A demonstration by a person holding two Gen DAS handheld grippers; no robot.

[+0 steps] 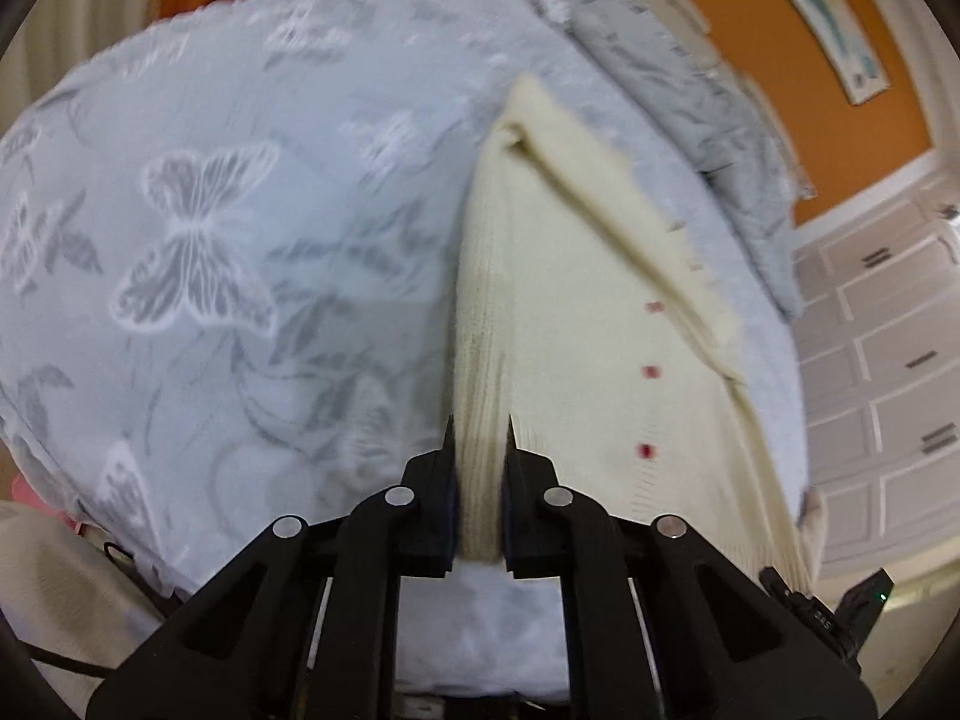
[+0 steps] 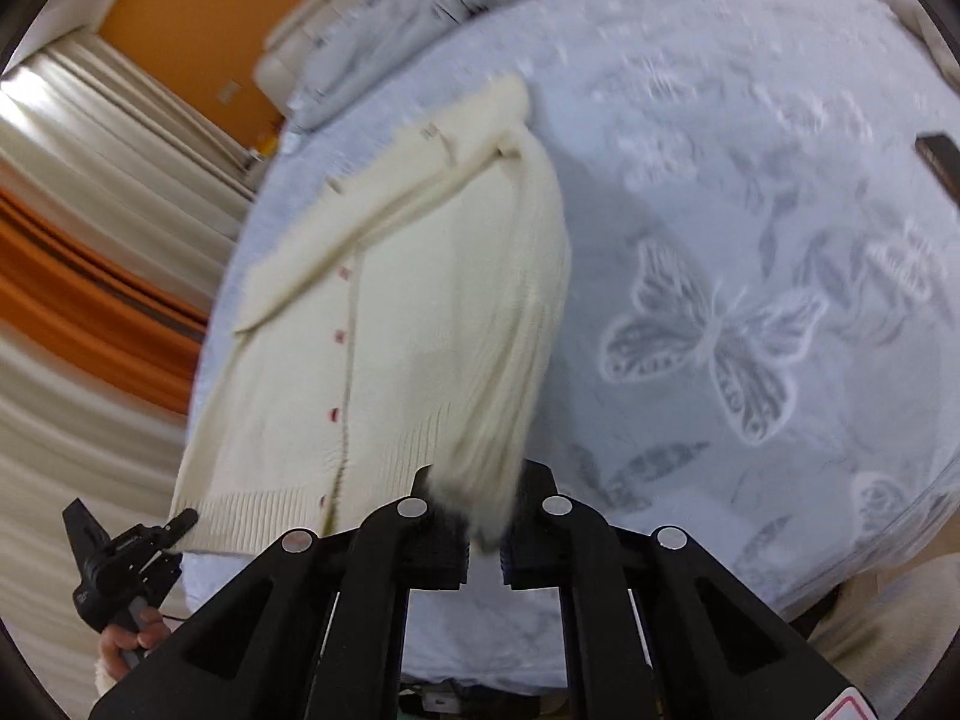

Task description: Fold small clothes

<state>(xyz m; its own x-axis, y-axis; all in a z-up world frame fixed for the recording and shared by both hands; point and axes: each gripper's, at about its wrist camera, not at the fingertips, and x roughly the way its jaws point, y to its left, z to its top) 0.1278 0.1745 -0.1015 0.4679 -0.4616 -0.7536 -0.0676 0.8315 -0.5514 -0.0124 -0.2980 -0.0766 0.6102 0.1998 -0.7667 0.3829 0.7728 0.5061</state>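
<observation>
A cream knit cardigan [image 1: 600, 360] with small red buttons [image 1: 645, 450] lies on a pale blue bedcover with a butterfly pattern [image 1: 198, 252]. In the left wrist view my left gripper [image 1: 480, 432] is shut on a lifted ribbed edge of the cardigan, which stretches away toward the collar. In the right wrist view my right gripper [image 2: 480, 480] is shut on a bunched fold of the same cardigan [image 2: 408, 330], raised off the bedcover [image 2: 750, 252]. A hand [image 2: 129, 642] holds the other gripper at the lower left, beside the ribbed hem's corner.
Grey bedding [image 1: 720, 120] lies at the far end of the bed. White panelled cabinet doors [image 1: 888, 360] stand beyond the bed's edge. Curtains [image 2: 90, 228] and an orange wall [image 2: 174, 6] are on the other side. A dark object [image 2: 942, 162] lies at the bedcover's right edge.
</observation>
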